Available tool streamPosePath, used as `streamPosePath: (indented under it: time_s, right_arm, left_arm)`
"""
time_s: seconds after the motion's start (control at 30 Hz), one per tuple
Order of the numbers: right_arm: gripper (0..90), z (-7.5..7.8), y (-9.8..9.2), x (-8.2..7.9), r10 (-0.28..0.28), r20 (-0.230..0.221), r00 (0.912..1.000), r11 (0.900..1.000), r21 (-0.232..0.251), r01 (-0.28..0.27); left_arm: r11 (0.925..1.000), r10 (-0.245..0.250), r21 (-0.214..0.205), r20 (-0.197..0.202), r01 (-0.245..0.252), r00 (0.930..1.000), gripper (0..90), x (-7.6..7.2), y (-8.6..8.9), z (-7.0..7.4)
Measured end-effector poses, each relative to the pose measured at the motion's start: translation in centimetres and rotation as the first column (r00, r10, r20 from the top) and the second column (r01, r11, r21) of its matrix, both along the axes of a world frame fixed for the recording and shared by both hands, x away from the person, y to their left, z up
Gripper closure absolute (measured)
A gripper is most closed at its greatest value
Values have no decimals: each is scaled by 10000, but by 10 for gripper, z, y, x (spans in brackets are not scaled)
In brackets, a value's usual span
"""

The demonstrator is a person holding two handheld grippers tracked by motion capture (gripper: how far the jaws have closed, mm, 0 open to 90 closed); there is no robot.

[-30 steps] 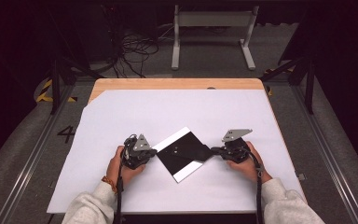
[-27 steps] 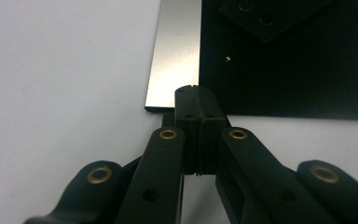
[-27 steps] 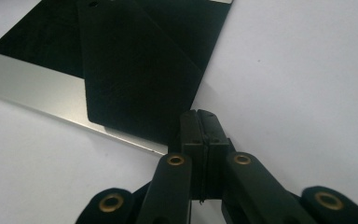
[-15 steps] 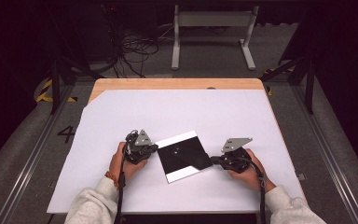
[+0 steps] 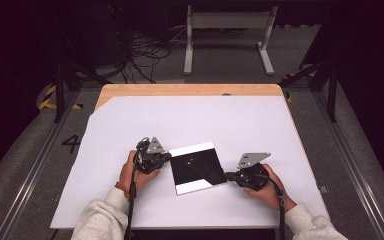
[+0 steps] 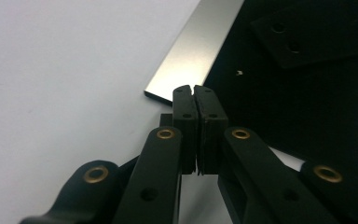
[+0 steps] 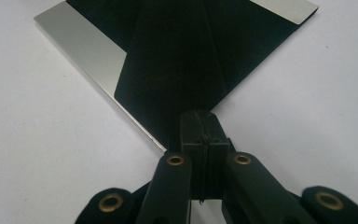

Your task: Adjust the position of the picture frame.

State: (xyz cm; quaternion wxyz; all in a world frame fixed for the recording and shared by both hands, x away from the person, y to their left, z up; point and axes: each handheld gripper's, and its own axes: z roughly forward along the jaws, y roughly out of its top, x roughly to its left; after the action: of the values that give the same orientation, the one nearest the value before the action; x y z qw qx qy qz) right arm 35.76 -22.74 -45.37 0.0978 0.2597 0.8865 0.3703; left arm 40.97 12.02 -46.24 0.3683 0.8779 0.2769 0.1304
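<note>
Black and mirror-edged, the square panel (image 5: 196,167) lies flat on the white table (image 5: 260,125) between my two grippers. My left gripper (image 5: 167,156) has its jaws pressed together at the panel's left corner, and my right gripper (image 5: 228,175) is likewise closed at its right corner. I think both tips touch it, but can't be sure.

The square plate (image 5: 197,167) lies on the table (image 5: 230,120), between left claw (image 5: 167,156) and right claw (image 5: 228,175).
</note>
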Motion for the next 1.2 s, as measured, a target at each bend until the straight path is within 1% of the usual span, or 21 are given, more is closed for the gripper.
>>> streamPosePath:
  time_s: [0.03,0.17,0.2,0.27,0.3,0.37,0.4,0.53,0.67,0.73,0.83,1.0,1.03,1.07,1.1,1.13,1.2]
  right_arm:
    - [900,0,0,0,-9,-34,10000,10000,46,9]
    - [900,0,-1,-2,12,-10,10000,10000,31,-12]
    - [900,0,-1,-2,11,-3,10000,10000,1,-11]
    - [900,1,-1,-3,6,16,10000,10000,-79,-5]
    - [900,1,0,-4,23,63,10000,9999,-145,-22]
    - [900,1,-1,-4,-11,74,10000,9999,-128,12]
    - [900,1,-1,-3,-31,11,10000,10000,-64,31]
    - [900,1,-2,-3,-127,27,9999,9999,-78,128]
    - [900,0,-3,-2,-196,-52,9998,9998,7,196]
    - [900,0,-4,-2,-155,-70,9999,9999,61,156]
    - [900,0,-5,-2,-185,-132,9997,9998,97,187]
    - [900,0,-6,-2,-194,-186,9996,9997,155,197]
    - [900,0,-6,-2,-185,-197,9996,9997,161,188]
    - [900,0,-6,-2,-195,-192,9996,9997,162,198]
    - [900,0,-6,-3,-205,-193,9996,9997,159,208]
    - [900,0,-6,-3,-217,-167,9996,9997,148,219]
    - [900,0,-6,-3,-218,-172,9996,9997,143,220]
  left_arm:
    - [9999,-44,119,10,44,10000,882,-3,0,1]
    - [9997,-229,113,19,229,9997,883,-8,0,2]
    - [9988,-387,298,25,386,9992,884,-11,-3,1]
    - [9988,-418,273,51,417,9991,887,-12,-4,1]
    - [9985,-428,350,80,425,9991,894,-12,-4,1]
    - [9986,-435,292,78,433,9990,895,-12,-4,1]
    - [9988,-430,231,25,430,9991,895,-12,-3,0]
    - [9982,-369,479,263,356,9990,895,-13,-7,1]
    - [9991,-271,343,303,260,9992,897,-9,-9,-1]
    - [9989,-295,365,331,283,9990,897,-7,-11,0]
    - [9993,-311,227,365,302,9989,898,-3,-13,-2]
    - [9993,-303,231,451,293,9985,898,0,-15,-2]
    - [9993,-315,233,523,303,9981,898,0,-16,-2]
    - [9993,-315,233,523,303,9981,898,0,-16,-2]
    - [9997,-227,139,340,223,9992,897,2,-16,-2]
    - [9998,-196,88,294,194,9994,898,3,-16,-2]
    - [9998,-164,75,353,162,9992,897,4,-16,-2]
